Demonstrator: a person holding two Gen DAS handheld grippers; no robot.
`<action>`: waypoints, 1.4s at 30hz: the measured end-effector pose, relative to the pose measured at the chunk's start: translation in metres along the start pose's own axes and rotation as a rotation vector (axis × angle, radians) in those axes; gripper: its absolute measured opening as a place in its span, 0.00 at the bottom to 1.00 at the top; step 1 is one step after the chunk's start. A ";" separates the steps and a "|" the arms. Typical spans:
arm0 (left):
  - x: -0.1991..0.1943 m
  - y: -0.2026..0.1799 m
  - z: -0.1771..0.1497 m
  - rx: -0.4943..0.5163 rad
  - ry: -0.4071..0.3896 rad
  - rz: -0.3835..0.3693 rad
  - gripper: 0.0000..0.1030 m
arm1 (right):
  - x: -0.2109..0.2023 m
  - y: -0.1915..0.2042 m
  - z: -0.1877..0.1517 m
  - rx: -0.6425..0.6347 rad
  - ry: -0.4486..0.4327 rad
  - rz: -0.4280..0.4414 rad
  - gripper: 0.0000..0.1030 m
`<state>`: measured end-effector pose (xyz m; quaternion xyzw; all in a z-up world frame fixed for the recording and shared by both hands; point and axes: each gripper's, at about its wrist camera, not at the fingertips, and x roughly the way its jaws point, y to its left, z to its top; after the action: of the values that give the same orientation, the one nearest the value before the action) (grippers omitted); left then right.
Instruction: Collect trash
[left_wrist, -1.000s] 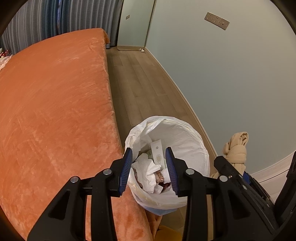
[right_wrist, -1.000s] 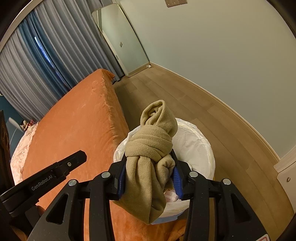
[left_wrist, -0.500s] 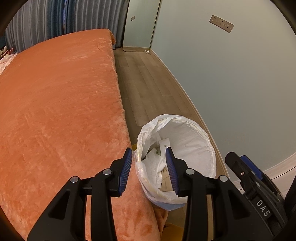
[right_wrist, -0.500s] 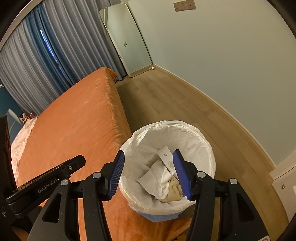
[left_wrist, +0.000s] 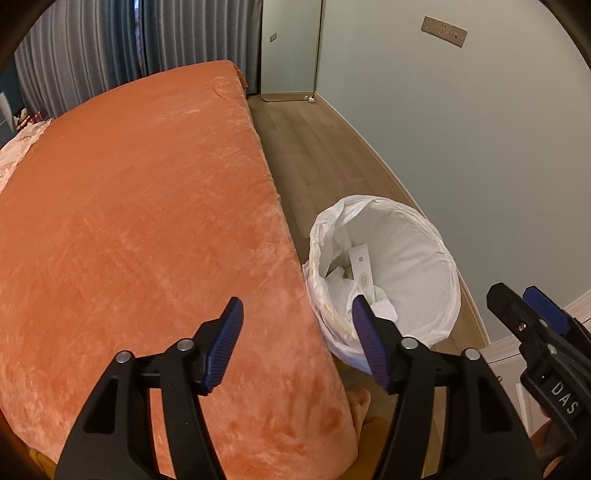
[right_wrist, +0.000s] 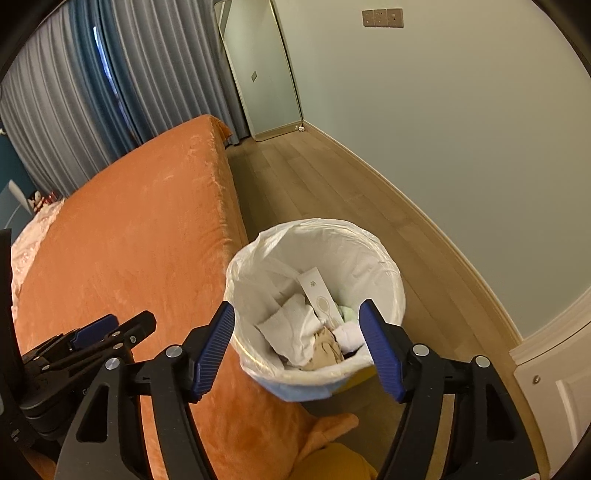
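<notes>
A trash bin with a white plastic liner (right_wrist: 369, 254) stands on the floor against the bed's edge; it also shows in the left wrist view (left_wrist: 417, 236). Inside lie white tissues (right_wrist: 295, 325), a white flat box (right_wrist: 319, 293) and the knotted tan cloth (right_wrist: 327, 350). My right gripper (right_wrist: 297, 349) is open and empty, above the bin's near rim. My left gripper (left_wrist: 297, 341) is open and empty, over the bed's edge left of the bin. The right gripper's tip shows in the left wrist view (left_wrist: 532, 314).
An orange bed cover (left_wrist: 140, 229) fills the left. A wooden floor strip (right_wrist: 314, 177) runs between bed and pale wall to a leaning mirror (right_wrist: 258, 70). White furniture (right_wrist: 554, 384) stands at the right. Grey curtains (right_wrist: 74, 110) hang behind.
My right gripper opened and let the tan cloth drop into the bin. Both grippers then opened wider. The left gripper shifted left, over the bed's edge.
</notes>
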<state>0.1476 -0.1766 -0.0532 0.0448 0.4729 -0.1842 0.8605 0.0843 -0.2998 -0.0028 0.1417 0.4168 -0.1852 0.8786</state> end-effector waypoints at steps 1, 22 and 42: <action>-0.002 0.001 -0.003 -0.002 -0.003 0.008 0.63 | -0.003 0.001 -0.002 -0.006 -0.001 -0.009 0.70; -0.016 0.008 -0.037 -0.007 -0.017 0.071 0.89 | -0.018 0.003 -0.041 -0.063 0.005 -0.067 0.93; -0.005 0.013 -0.054 -0.023 -0.023 0.126 0.90 | -0.010 0.001 -0.064 -0.101 0.018 -0.109 0.93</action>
<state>0.1066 -0.1495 -0.0795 0.0625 0.4613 -0.1248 0.8762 0.0354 -0.2710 -0.0346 0.0759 0.4408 -0.2101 0.8694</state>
